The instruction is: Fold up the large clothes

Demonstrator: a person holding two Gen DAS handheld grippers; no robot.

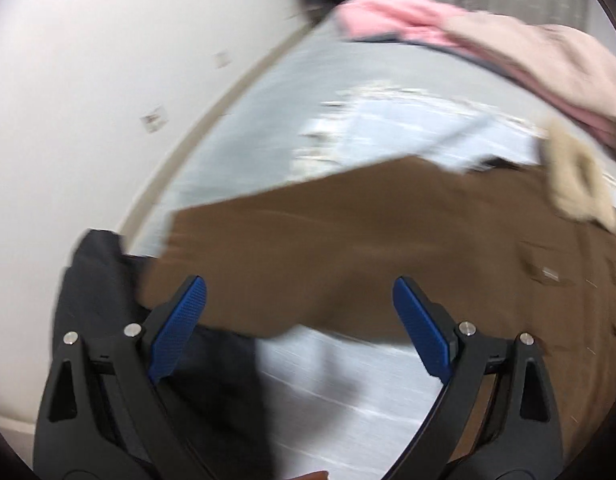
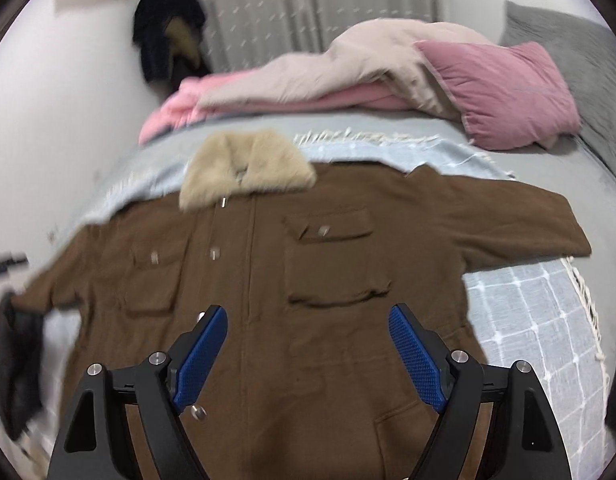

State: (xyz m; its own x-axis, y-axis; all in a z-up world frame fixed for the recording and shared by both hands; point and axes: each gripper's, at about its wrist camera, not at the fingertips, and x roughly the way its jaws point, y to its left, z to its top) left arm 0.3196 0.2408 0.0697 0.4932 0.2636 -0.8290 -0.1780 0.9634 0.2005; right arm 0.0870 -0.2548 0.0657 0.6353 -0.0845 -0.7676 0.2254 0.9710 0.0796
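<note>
In my right wrist view the bed (image 2: 580,168) fills the frame, covered by a grey sheet with a pale blue checked blanket (image 2: 528,312) over it. The brown coat (image 2: 268,280) lies flat, front up, across the middle of the frame on that blanket, both sleeves spread out toward the left and right edges. I see 2 flap pockets on its chest and a beige fur collar (image 2: 244,168) at its top, toward the upper centre.

Behind the coat, in the upper part of the frame, sits a heap of beige and pink bedding (image 2: 308,76), with a pink pillow (image 2: 504,92) at upper right touching it. A dark garment (image 2: 164,28) hangs by the wall at upper left.

My right hand-held gripper (image 2: 308,356) hovers over the coat's lower front with its blue pads spread wide, gripping nothing.

The left wrist view is badly blurred. There the left hand-held gripper (image 1: 300,328) is also spread wide and empty, above one brown sleeve (image 1: 308,240) running across mid-frame. A dark cloth (image 1: 100,280) lies at lower left beside the sleeve's end, though I cannot tell what it is.
</note>
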